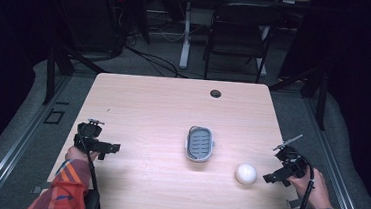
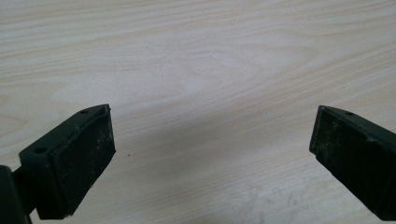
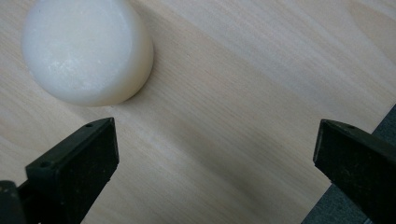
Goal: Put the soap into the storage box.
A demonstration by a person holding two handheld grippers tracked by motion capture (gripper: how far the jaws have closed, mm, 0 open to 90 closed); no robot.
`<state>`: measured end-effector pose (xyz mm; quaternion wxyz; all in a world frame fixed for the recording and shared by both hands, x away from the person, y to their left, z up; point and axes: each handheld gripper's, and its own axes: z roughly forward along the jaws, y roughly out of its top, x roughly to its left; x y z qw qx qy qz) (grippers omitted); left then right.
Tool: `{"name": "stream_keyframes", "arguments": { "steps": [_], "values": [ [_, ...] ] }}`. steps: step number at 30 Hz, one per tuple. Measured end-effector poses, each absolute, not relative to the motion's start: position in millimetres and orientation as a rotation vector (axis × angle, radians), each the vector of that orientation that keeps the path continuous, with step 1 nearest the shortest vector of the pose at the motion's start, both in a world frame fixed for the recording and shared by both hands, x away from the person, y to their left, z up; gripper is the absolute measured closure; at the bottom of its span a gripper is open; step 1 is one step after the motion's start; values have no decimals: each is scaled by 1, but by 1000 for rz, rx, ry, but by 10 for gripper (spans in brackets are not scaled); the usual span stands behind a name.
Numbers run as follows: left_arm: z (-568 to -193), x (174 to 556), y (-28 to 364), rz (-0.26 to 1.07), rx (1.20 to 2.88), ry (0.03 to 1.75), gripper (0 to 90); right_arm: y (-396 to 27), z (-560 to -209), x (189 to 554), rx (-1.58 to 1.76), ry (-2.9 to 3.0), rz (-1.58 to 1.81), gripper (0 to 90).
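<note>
- Reaching toward the white round soap (image 1: 245, 174) looks like the step in hand: the right gripper (image 1: 279, 175) sits just right of it near the table's right edge, jaws wide apart and empty.
- In the right gripper view the soap (image 3: 86, 50) lies ahead and left of the jaws, not between them — so the next move, I judge, calls for swinging left and forward until the pads straddle it.
- The grey soap dish (image 1: 200, 144) rests mid-table, left of and farther than the soap, a likely destination.
- The left gripper (image 1: 101, 146) hovers near the left edge, jaws apart over bare wood.
- Open room: the table (image 1: 148, 106) is bare on the far half; the right gripper's outer jaw already overhangs the edge.
</note>
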<state>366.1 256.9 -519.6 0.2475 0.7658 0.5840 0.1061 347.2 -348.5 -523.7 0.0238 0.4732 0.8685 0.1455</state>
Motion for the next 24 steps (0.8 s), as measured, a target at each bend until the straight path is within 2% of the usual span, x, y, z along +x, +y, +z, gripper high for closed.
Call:
{"name": "stream_keyframes", "arguments": {
  "steps": [24],
  "values": [
    [-521, 367, 254, 290, 2124, 1584, 1, -335, -526, 344, 1377, 2704, 335, 0]
  ]
}}
